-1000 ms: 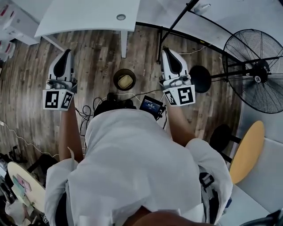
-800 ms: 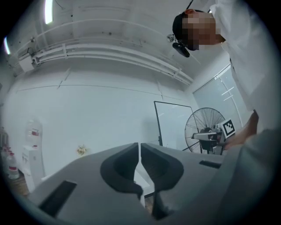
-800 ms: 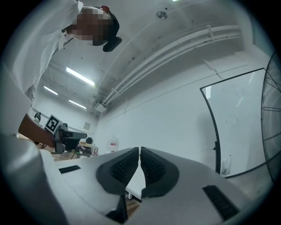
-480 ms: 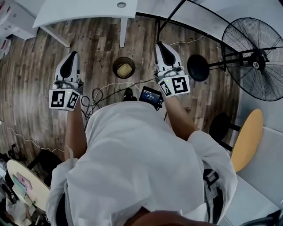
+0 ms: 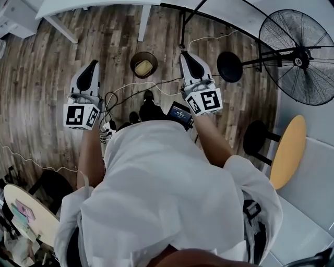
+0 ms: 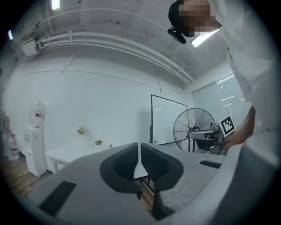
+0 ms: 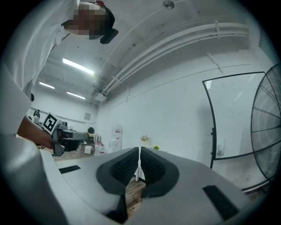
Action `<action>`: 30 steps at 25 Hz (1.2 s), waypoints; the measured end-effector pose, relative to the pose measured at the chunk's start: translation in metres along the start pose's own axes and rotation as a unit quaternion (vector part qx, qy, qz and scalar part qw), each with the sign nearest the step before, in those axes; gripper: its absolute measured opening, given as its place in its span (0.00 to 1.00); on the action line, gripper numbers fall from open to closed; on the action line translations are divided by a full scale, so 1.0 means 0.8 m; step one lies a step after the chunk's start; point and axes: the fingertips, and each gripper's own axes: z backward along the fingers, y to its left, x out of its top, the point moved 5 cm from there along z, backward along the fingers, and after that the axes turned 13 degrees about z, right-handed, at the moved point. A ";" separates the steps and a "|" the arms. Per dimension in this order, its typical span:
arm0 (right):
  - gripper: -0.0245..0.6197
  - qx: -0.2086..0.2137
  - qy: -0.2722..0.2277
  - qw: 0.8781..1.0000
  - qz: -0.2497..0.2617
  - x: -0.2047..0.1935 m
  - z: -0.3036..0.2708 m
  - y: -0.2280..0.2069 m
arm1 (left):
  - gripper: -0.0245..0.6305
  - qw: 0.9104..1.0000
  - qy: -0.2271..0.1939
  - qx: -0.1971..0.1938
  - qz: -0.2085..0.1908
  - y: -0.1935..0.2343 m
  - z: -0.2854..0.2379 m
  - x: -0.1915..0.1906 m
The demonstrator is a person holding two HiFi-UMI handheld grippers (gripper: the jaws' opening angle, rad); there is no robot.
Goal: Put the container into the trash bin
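Both claws closed and empty.

- Left claw [image 5: 94, 64]: black pads pressed together with nothing between them, and the left gripper view shows the same [image 6: 138, 151].
- Right claw [image 5: 183, 54]: pads together with only a hairline seam, nothing held [image 7: 139, 154].
- Both point roughly level over the brown wood-plank floor [image 5: 42, 78]. Each has its white marker cube on the end toward the person.

Task item: the yellowish container [image 5: 143, 67] lies inside the small round dark trash bin [image 5: 132, 58]. The bin stands on the floor between the two claws, a bit ahead of their tips and closer to the right one. Neither claw touches it.

Surroundings:
- A white table [image 5: 94, 6] stands beyond the bin.
- A large black floor fan [image 5: 300, 57] is off to the right.
- A round black stool seat [image 5: 229, 67] is just beside the right claw.
- A round yellow seat [image 5: 287, 151] is further back on the right.
- Loose cables [image 5: 130, 91] trail on the floor between the claws.
- A small screen device [image 5: 180, 111] sits by the person's right forearm.
- The person's white shirt [image 5: 162, 198] fills the lower half of the head view.
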 end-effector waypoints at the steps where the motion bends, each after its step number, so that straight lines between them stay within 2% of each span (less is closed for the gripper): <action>1: 0.10 0.002 0.003 1.000 -0.001 -0.002 0.007 0.002 | 0.06 1.000 -0.001 0.002 0.007 -0.003 0.004 -0.004; 4: 0.10 0.014 -0.001 1.000 0.002 -0.002 0.018 0.005 | 0.06 1.000 -0.002 0.008 0.009 -0.015 0.016 -0.007; 9: 0.10 0.035 -0.019 0.999 0.001 -0.006 0.018 0.002 | 0.06 1.000 -0.004 0.021 -0.017 -0.040 0.017 0.000; 14: 0.10 0.059 -0.042 0.997 0.013 -0.003 0.022 -0.012 | 0.06 0.999 -0.011 0.039 -0.006 -0.056 0.004 0.002; 21: 0.10 0.038 -0.033 0.998 -0.026 -0.029 0.049 -0.054 | 0.06 0.999 0.015 0.028 -0.015 -0.096 -0.024 -0.018; 30: 0.10 0.031 -0.024 0.999 -0.024 -0.042 0.060 -0.067 | 0.06 1.000 0.022 0.015 -0.008 -0.125 -0.039 -0.032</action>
